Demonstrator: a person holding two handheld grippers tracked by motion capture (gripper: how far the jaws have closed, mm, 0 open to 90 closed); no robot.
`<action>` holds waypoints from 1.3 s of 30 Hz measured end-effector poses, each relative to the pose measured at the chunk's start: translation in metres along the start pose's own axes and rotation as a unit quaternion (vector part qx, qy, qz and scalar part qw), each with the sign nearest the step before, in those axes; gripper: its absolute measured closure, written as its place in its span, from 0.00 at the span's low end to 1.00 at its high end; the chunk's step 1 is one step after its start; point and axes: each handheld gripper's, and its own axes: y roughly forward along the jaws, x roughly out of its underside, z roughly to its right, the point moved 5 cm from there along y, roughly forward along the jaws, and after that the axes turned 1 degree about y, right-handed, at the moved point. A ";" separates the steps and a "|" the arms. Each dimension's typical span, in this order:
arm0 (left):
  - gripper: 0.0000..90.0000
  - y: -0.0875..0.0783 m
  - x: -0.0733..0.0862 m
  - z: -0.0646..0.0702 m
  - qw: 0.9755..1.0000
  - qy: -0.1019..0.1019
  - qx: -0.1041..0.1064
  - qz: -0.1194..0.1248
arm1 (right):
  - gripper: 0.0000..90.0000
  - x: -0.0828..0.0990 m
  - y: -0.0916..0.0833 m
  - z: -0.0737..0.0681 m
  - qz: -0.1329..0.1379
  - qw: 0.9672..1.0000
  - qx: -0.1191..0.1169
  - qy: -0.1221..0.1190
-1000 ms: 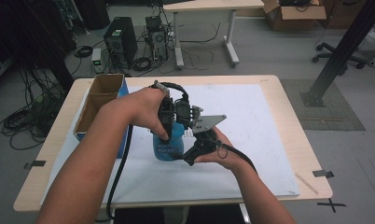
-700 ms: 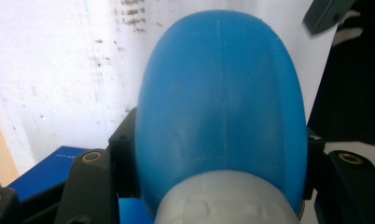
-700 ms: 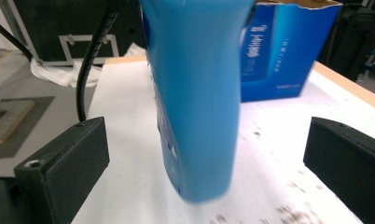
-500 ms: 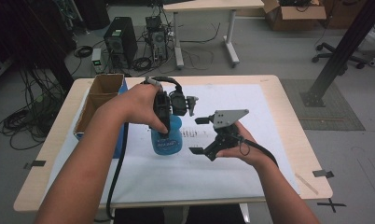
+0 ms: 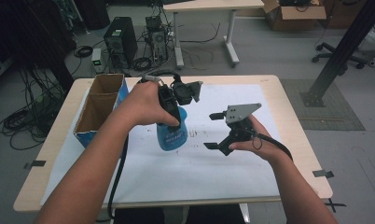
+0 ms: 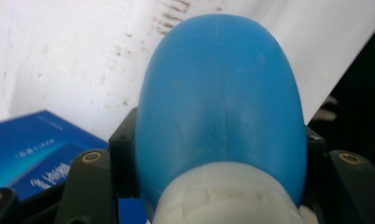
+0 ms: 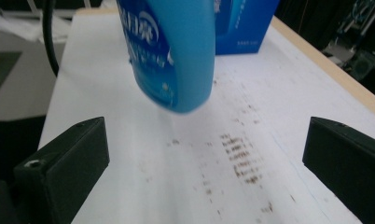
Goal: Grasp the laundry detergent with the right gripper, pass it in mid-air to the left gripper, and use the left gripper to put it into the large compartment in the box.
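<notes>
A blue plastic bottle (image 5: 172, 135) with a white collar hangs tilted a little above the white paper. My left gripper (image 5: 174, 108) is shut on its neck from above. In the left gripper view the bottle's blue shoulder (image 6: 218, 102) bulges out between the two jaws, which press on either side just above the white collar (image 6: 223, 203). My right gripper (image 5: 213, 130) is open to the right of the bottle and apart from it. In the right gripper view the bottle's base (image 7: 176, 51) floats over the paper, beyond the wide-apart jaws of my right gripper (image 7: 204, 163).
An open cardboard box with blue sides (image 5: 99, 109) stands at the table's left, also seen as a blue box (image 7: 244, 23) behind the bottle. The white paper sheet (image 5: 223, 172) carries brown smudges (image 7: 237, 158). Computers and cables lie on the floor beyond the far edge.
The right gripper has drawn away to the right from the bottle's lower part and now stands open. The left gripper has raised the bottle and shifted it slightly.
</notes>
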 end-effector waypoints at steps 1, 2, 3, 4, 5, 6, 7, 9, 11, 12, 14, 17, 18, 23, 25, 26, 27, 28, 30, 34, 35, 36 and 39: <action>0.43 -0.002 0.001 -0.002 1.000 -0.014 0.002 0.002 | 0.01 0.000 -0.002 0.001 -0.009 1.000 0.000 0.000; 0.43 -0.003 0.001 -0.003 1.000 -0.025 0.004 0.004 | 0.01 0.000 -0.003 0.002 -0.017 1.000 -0.002 -0.002; 0.43 -0.005 0.001 -0.005 0.999 -0.035 0.006 0.009 | 0.01 0.000 -0.005 0.003 -0.027 1.000 -0.004 -0.005; 0.43 -0.007 0.002 -0.006 0.999 -0.047 0.009 0.011 | 0.01 0.001 -0.007 0.005 -0.037 0.999 -0.007 -0.007; 0.43 -0.008 0.002 -0.007 0.998 -0.054 0.011 0.012 | 0.01 0.001 -0.010 0.007 -0.050 0.999 -0.009 -0.010; 0.43 -0.010 0.002 -0.009 0.998 -0.063 0.013 0.018 | 0.01 0.001 -0.012 0.008 -0.057 0.998 -0.007 -0.012; 0.43 -0.011 0.003 -0.009 0.997 -0.069 0.014 0.016 | 0.01 0.001 -0.015 0.010 -0.069 0.998 -0.006 -0.013; 0.43 -0.013 0.004 -0.012 0.996 -0.082 0.014 0.017 | 0.02 0.000 -0.019 0.014 -0.077 0.997 0.000 -0.014; 0.43 -0.015 0.004 -0.015 0.996 -0.091 0.013 0.015 | 0.01 -0.001 -0.024 0.016 -0.078 0.997 0.005 -0.012; 0.43 -0.015 0.005 -0.015 0.995 -0.094 0.012 0.011 | 0.02 -0.003 -0.028 0.018 -0.075 0.997 0.008 -0.011; 0.43 -0.016 0.006 -0.017 0.994 -0.105 0.011 0.008 | 0.02 -0.006 -0.033 0.019 -0.073 0.997 0.011 -0.011; 0.43 -0.019 0.007 -0.020 0.993 -0.116 0.014 0.001 | 0.02 -0.008 -0.039 0.020 -0.075 0.997 0.014 -0.015; 0.43 -0.021 0.008 -0.021 0.992 -0.122 0.015 0.003 | 0.02 -0.008 -0.042 0.020 -0.076 0.997 0.015 -0.015; 0.43 -0.033 0.012 -0.028 0.990 -0.139 0.015 0.011 | 0.02 -0.007 -0.052 0.020 -0.081 0.996 0.020 -0.015; 0.43 -0.038 0.015 -0.032 0.989 -0.147 0.012 0.016 | 0.02 -0.006 -0.056 0.020 -0.086 0.996 0.020 -0.016; 0.43 -0.041 0.017 -0.034 0.988 -0.154 0.013 0.019 | 0.02 -0.005 -0.058 0.021 -0.088 0.996 0.020 -0.018; 0.43 -0.044 0.019 -0.037 0.987 -0.156 0.013 0.020 | 0.02 -0.004 -0.059 0.021 -0.094 0.995 0.018 -0.019; 0.43 -0.047 0.020 -0.040 0.986 -0.164 0.015 0.023 | 0.02 -0.004 -0.061 0.021 -0.100 0.995 0.015 -0.019; 0.43 -0.052 0.024 -0.046 0.983 -0.181 0.016 0.028 | 0.02 -0.001 -0.063 0.022 -0.116 0.993 0.003 -0.018; 0.43 -0.061 0.030 -0.055 0.980 -0.198 0.009 0.030 | 0.02 0.002 -0.065 0.026 -0.145 0.989 -0.003 -0.017; 0.43 -0.064 0.032 -0.058 0.979 -0.203 0.008 0.032 | 0.02 0.002 -0.065 0.027 -0.151 0.988 -0.005 -0.019; 0.43 -0.068 0.035 -0.061 0.977 -0.208 0.007 0.033 | 0.02 0.002 -0.066 0.027 -0.157 0.987 -0.006 -0.021; 0.43 -0.074 0.041 -0.069 0.976 -0.216 0.007 0.033 | 0.03 0.003 -0.067 0.030 -0.186 0.982 -0.010 -0.027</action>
